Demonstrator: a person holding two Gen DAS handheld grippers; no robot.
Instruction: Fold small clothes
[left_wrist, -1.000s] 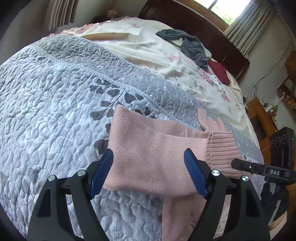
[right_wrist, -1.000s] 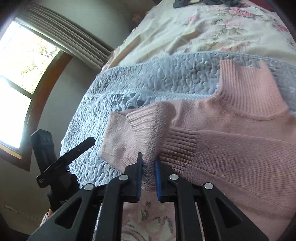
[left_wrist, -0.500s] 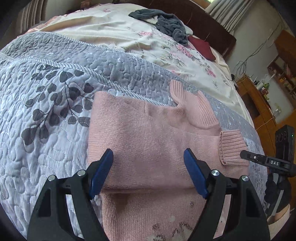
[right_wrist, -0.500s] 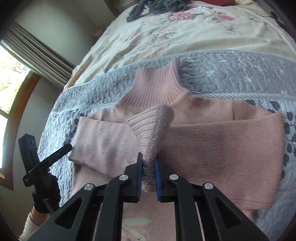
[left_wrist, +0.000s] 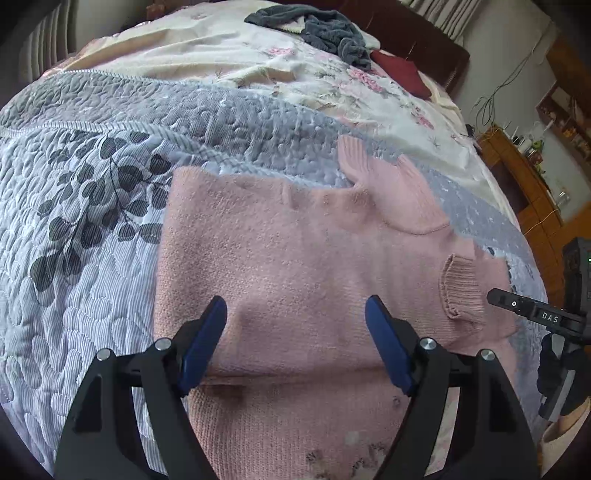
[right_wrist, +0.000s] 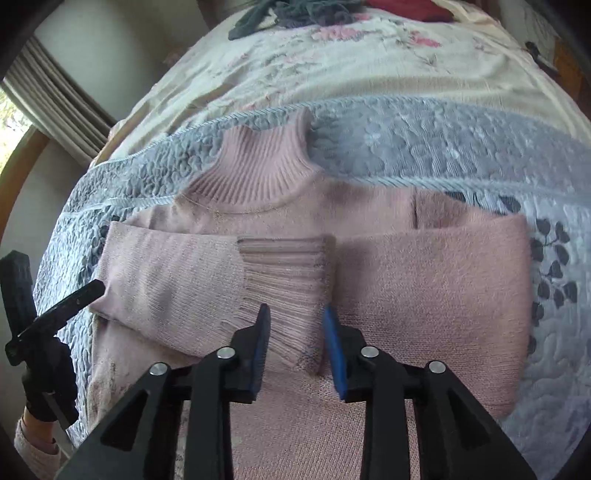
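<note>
A pink knit turtleneck sweater (left_wrist: 295, 258) (right_wrist: 424, 266) lies flat on the grey quilted bedspread (left_wrist: 92, 206), both sleeves folded across its chest. Its ribbed collar (right_wrist: 262, 173) points toward the far end of the bed. My left gripper (left_wrist: 295, 336) hovers wide open just above the folded sleeve, holding nothing. My right gripper (right_wrist: 297, 343) is open, its blue pads on either side of the ribbed cuff (right_wrist: 288, 273) of the other sleeve, which lies flat on the sweater. In the left wrist view that cuff (left_wrist: 461, 291) lies at the right.
A floral cream sheet (right_wrist: 351, 62) covers the far half of the bed, with a dark grey garment (left_wrist: 325, 29) and a dark red cloth (left_wrist: 399, 70) on it. Wooden furniture (left_wrist: 524, 177) stands to the right of the bed. A gloved hand (right_wrist: 48, 384) holds the other gripper.
My right gripper carried the sleeve cuff across the sweater, laid it down and opened. My left gripper stayed open and drew back toward the sweater's body.
</note>
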